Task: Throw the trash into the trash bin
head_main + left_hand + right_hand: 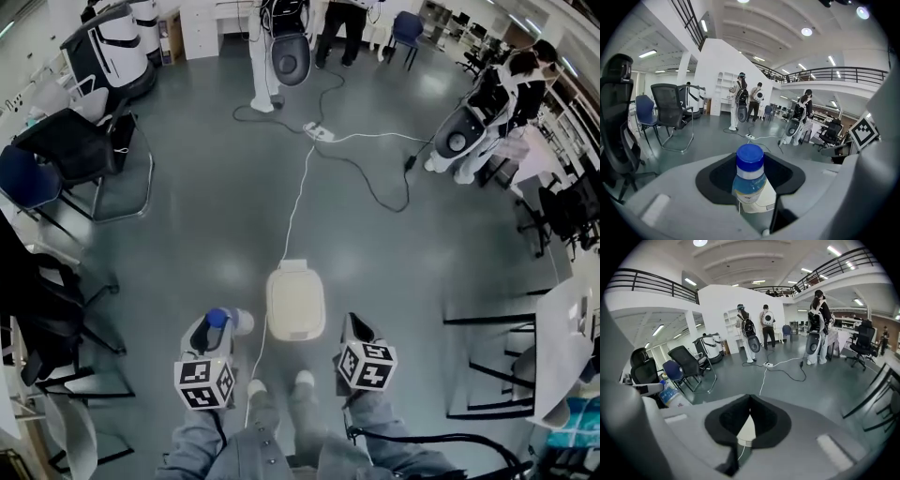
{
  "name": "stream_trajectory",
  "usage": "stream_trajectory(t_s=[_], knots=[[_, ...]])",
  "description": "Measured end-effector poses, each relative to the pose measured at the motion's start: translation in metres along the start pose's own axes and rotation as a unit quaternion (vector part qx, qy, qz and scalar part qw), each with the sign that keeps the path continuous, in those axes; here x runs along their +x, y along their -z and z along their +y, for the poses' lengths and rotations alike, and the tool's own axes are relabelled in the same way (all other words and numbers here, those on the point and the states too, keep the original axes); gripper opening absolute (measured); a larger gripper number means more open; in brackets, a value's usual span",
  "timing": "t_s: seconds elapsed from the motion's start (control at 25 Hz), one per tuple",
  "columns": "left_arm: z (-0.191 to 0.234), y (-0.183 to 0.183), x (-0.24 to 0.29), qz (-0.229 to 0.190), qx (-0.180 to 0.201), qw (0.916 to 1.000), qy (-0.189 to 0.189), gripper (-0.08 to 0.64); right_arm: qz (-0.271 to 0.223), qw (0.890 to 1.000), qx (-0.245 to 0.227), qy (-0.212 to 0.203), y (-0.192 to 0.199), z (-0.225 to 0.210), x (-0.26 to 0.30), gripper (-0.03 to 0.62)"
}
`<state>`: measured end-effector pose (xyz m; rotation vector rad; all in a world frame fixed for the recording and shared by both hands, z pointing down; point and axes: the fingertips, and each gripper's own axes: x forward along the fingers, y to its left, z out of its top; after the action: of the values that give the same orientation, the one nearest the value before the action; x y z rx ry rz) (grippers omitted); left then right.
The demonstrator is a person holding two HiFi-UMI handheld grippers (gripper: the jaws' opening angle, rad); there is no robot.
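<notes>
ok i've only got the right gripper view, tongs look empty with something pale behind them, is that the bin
Observer: Yes. The head view shows a cream trash bin standing between the left gripper and the right gripper.
Operator: lid up or down
Observer: Down. From above, the lid looks flat and closed.
Operator: and who's got the trash
Observer: The left gripper. In its own view the tongs clasp a bottle with a blue cap.
</notes>
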<state>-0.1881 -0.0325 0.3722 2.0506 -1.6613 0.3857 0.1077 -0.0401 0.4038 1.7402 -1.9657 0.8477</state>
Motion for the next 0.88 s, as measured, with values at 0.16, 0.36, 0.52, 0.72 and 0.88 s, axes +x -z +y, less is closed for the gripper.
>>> stream_trajectory(t_s=[0.16, 0.36, 0.52, 0.72, 0.88], knots=[[0.013, 0.044, 0.015, 0.025, -0.01, 0.9996, -0.005, 0.19, 0.029, 1.0, 0.004, 0.004, 0.043, -0.006, 0.027, 0.003], [0.029, 0.113, 0.041, 0.056, -0.018, 0.9982, -0.011, 0.19, 0.072, 0.997, 0.014, 0.013, 0.118, -0.016, 0.056, 0.003], [0.041, 0.172, 0.061, 0.078, -0.03, 0.9963, -0.021, 0.19, 0.109, 0.993, 0.031, 0.024, 0.181, -0.024, 0.07, 0.003], [0.048, 0.214, 0.085, 0.083, -0.024, 0.9959, -0.024, 0.19, 0.121, 0.992, 0.036, 0.021, 0.217, -0.025, 0.101, 0.003], [0.05, 0.23, 0.088, 0.088, -0.021, 0.9956, -0.025, 0.19, 0.121, 0.992, 0.025, 0.01, 0.225, -0.02, 0.119, 0.003]])
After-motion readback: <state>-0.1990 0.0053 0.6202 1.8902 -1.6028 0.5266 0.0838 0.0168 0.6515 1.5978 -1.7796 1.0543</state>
